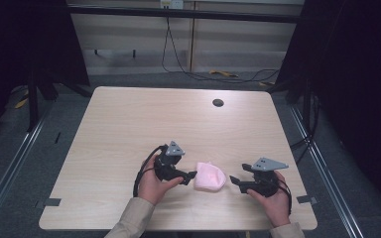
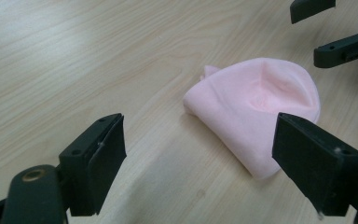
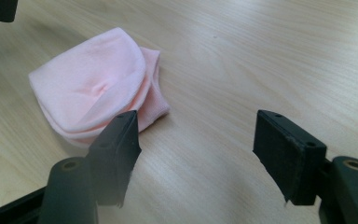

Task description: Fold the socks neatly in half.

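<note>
While lying folded flat on the worktop, near the front edge and between both hands, pink cloth free of any grip. Looks like a small folded sock or soft cloth, rounded on one side, layered edges showing; hard to say which for sure.

Left tool sitting just beside the cloth's left edge, tips pointing right at it, almost touching. Jaws standing wide, nothing between them: seen from the left gripper view, pink cloth lying ahead and toward the right-hand jaw, bare wood in the gap.

Right tool a little farther off on the other side, a clear strip of worktop between tips and fabric. Also spread wide, also empty: in the right gripper view, pink cloth off ahead and to the left, past the left-hand jaw, plain wood between the pads.

So, left hand the nearer of the two, by a small margin. Right hand resting low near the front corner.

Long axis of the cloth hard to call, close to as wide as deep from above, rounded end toward the right tool, straighter folded edge toward the left.

Likely call: a pinch from either side, each tool needing to come inward along the line between them, left with less ground to cover.
</note>
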A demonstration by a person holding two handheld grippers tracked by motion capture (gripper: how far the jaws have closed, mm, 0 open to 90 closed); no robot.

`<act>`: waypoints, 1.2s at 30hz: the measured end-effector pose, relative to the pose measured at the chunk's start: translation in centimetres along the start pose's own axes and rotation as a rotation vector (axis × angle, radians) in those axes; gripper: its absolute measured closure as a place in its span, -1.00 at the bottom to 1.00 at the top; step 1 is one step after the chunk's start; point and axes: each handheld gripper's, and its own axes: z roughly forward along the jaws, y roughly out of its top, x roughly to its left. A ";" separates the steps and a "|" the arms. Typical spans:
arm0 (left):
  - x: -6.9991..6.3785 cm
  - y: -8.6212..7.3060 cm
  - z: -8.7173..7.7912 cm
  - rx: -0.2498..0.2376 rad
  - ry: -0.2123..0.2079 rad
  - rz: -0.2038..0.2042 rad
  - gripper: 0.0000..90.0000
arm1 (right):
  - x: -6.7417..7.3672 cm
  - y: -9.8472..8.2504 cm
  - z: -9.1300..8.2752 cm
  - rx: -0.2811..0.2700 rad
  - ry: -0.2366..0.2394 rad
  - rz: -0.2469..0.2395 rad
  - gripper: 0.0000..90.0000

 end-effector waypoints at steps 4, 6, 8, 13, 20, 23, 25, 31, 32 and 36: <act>0.4 -0.4 -0.5 -0.005 0.008 -0.008 -0.62 | -0.2 -0.1 -0.2 0.000 0.010 0.002 -0.35; 0.6 -0.6 -0.8 -0.014 0.010 -0.014 -0.62 | -0.2 -0.2 -0.4 0.004 0.016 0.002 -0.36; 0.8 -0.7 -1.0 -0.011 0.013 -0.011 -0.62 | -0.3 -0.3 -0.5 0.007 0.024 -0.001 -0.37; 1.5 -1.1 -1.6 -0.016 0.022 -0.027 -0.62 | -0.3 -0.6 -0.8 0.013 0.033 -0.005 -0.42; 2.1 -1.7 -2.3 -0.018 0.026 -0.030 -0.62 | -0.4 -1.0 -1.0 0.042 0.054 0.002 -0.51; 2.4 -2.1 -2.6 -0.008 0.031 -0.026 -0.62 | -0.6 -1.1 -1.2 0.045 0.060 0.015 -0.55; 2.5 -2.3 -2.7 -0.008 0.032 -0.017 -0.62 | -0.6 -1.2 -1.4 0.050 0.064 0.012 -0.61; 2.9 -3.0 -3.1 -0.003 0.037 -0.010 -0.62 | -0.9 -1.6 -1.8 0.060 0.069 0.008 -0.65; 3.0 -3.2 -3.2 -0.002 0.038 -0.013 -0.62 | -0.9 -1.7 -1.9 0.065 0.066 0.010 -0.65; 3.4 -3.9 -3.7 0.001 0.037 -0.013 -0.62 | -1.1 -1.9 -2.1 0.074 0.056 0.005 -0.65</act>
